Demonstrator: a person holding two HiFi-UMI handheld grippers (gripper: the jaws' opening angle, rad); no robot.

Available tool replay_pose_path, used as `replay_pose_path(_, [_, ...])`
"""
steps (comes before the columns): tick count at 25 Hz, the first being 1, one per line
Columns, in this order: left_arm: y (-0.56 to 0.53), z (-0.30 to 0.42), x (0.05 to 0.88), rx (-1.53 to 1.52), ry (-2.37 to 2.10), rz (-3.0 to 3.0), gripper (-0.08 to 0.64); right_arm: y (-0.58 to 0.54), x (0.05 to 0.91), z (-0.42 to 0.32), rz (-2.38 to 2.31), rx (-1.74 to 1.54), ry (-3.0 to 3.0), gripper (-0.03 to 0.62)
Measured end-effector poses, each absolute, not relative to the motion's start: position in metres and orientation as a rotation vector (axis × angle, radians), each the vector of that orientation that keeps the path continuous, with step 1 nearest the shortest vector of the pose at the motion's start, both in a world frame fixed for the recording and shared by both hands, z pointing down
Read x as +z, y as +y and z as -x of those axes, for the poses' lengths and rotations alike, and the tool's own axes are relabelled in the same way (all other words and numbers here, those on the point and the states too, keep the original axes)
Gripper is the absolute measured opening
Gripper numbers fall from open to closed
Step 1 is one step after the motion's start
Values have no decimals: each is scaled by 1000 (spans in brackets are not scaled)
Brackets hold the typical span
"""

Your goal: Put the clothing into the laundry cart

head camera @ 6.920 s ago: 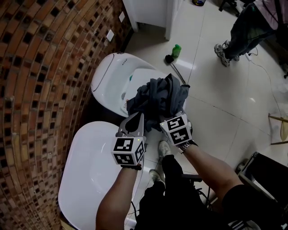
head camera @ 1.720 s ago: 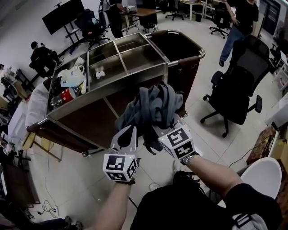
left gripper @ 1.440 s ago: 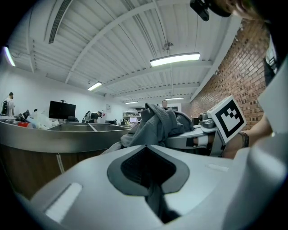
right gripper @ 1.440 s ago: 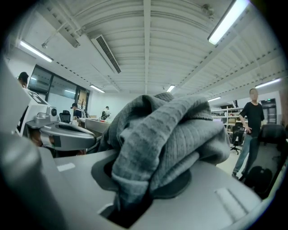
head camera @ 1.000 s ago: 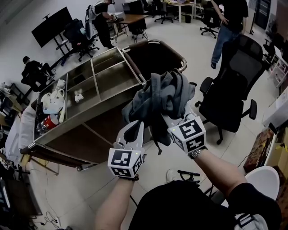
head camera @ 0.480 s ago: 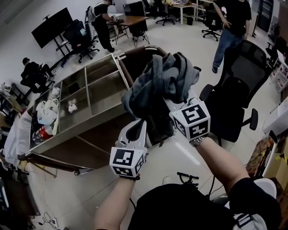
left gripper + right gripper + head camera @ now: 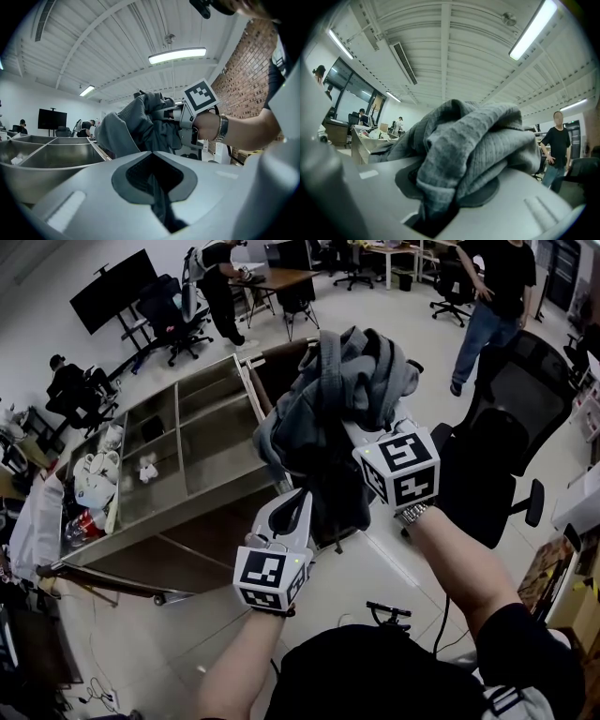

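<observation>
A black short-sleeved top [image 7: 375, 681]; seemingly a metal watch [image 7: 410, 514] at the right wrist. The left gripper [image 7: 302, 497] and right gripper [image 7: 358, 435] are pale grey, bearing black-and-white marker cubes [image 7: 272, 579].
</observation>
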State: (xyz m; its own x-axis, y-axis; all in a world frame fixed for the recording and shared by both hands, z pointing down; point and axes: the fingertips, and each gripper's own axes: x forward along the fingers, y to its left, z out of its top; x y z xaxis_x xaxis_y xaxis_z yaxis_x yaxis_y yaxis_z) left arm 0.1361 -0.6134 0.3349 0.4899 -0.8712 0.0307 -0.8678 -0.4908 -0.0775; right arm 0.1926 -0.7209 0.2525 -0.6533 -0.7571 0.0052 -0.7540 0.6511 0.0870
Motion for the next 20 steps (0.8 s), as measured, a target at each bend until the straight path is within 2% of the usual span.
replay_pose_path(11, [-643, -137, 345, -137, 1562, 2665, 2, -792, 309, -181, -1261, 64, -2687, 148])
replay_pose_path(13, [-645, -136, 345, -144, 1567, 2662, 2, -800, 317, -178, -1238, 104, -2660, 169])
replay_pose_path(16, [-647, -131, 346, -145, 1578, 2657, 2, -806, 333, -168, -1174, 190, -2644, 259])
replay_pose_path(20, [-649, -128, 352, -148, 1585, 2657, 2, -807, 344, -167, -1141, 237, -2659, 313])
